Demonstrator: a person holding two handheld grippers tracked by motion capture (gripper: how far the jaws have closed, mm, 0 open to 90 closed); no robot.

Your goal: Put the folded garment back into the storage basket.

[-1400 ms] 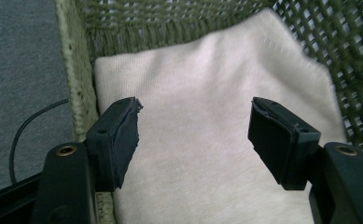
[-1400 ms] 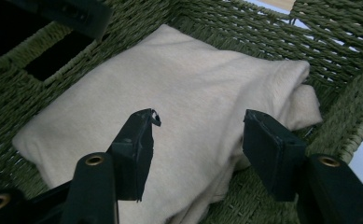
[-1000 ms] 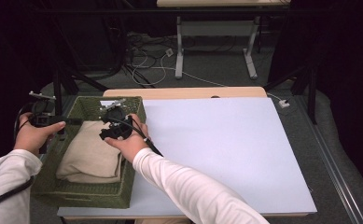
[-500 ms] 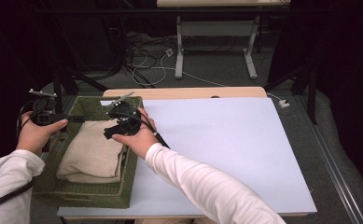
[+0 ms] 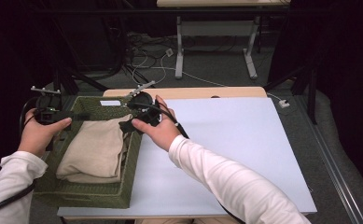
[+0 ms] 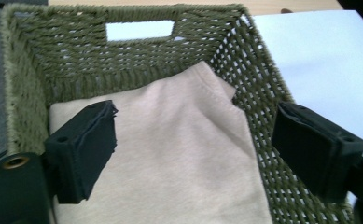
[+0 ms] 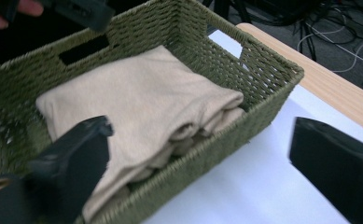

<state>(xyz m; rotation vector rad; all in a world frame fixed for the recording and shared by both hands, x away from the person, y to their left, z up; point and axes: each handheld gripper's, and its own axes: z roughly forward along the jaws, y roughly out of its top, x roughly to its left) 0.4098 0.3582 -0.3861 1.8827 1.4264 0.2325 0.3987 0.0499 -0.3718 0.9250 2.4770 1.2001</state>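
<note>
A green woven basket (image 5: 133, 154) sits at the left end of the white table (image 5: 244, 140), and a folded beige cloth (image 5: 95, 149) lies inside it. The left gripper (image 6: 193, 149) hovers over the basket's left rim with its jaws spread wide, one above the cloth and the other over the far wall, grasping nothing. The right gripper (image 7: 216, 172) is released too, its jaws straddling the basket's right wall near the far corner, one over the cloth and one over the table.
</note>
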